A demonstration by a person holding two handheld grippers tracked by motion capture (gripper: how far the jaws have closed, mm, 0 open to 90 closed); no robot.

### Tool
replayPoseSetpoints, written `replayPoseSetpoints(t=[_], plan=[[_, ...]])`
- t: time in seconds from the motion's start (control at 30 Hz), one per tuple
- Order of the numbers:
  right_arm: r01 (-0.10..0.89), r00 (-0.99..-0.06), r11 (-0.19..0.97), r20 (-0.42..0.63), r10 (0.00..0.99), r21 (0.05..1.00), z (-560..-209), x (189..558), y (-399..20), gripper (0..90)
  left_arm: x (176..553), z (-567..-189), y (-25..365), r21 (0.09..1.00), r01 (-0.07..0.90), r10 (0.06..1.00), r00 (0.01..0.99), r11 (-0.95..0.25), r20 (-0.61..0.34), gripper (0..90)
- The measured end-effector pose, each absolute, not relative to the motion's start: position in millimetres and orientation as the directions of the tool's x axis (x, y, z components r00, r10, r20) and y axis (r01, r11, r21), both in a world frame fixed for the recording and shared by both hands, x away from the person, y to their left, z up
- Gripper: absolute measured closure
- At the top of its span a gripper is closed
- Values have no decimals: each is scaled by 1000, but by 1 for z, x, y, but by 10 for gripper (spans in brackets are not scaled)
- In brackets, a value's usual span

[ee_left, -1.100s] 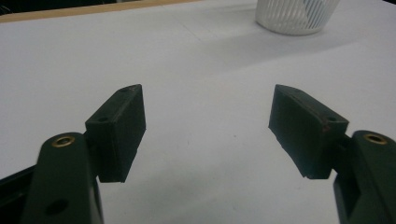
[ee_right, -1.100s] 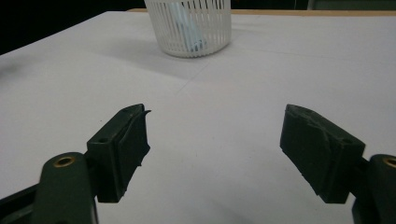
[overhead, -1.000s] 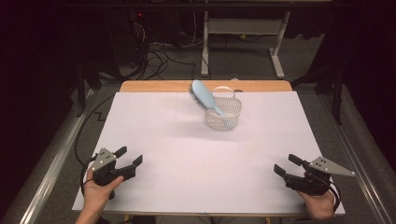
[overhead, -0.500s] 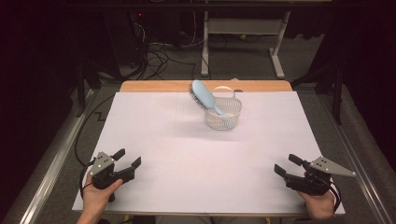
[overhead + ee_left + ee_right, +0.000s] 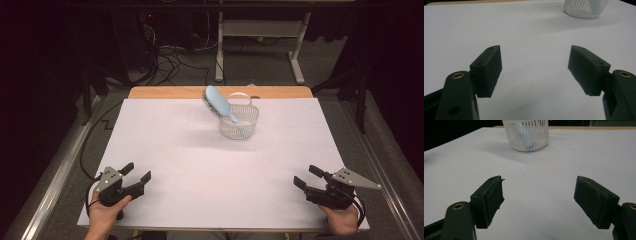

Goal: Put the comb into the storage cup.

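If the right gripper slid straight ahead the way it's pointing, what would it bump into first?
Probably the white basket holding the blue hairbrush. The right gripper aims slightly right of it, though, so it might just slip past.

The hairbrush (image 5: 218, 104) is pale blue, with a band of dark bristles along its underside. The basket (image 5: 239, 121) is white, its wall a pattern of thin upright slats with narrow gaps; through those gaps in the right gripper view, the brush's pale blue shows as a soft streak. The tabletop (image 5: 210, 165) is covered in plain white, and a strip of light brown wood (image 5: 170, 92) shows along its far edge. The left tongs (image 5: 134, 176) are black with a grey plate on top; the right tongs (image 5: 308, 177) are black too, with a grey three-cornered plate. Brass-coloured rivets (image 5: 458, 75) sit on the dark jaws. The floor (image 5: 260, 65) is grey, crossed by black cables.
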State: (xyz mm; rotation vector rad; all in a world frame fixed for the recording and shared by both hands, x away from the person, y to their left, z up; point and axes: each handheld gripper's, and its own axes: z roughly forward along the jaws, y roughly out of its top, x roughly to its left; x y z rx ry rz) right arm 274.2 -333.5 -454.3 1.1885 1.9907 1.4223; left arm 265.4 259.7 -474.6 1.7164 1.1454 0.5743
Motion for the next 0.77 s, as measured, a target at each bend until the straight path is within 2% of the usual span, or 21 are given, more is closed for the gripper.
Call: replayPoseSetpoints(t=[0.77], plan=[[399, -551, 125, 129, 825, 908, -454, 275, -332, 235, 263, -475, 258, 895, 436, 882, 455, -100, -123, 282]])
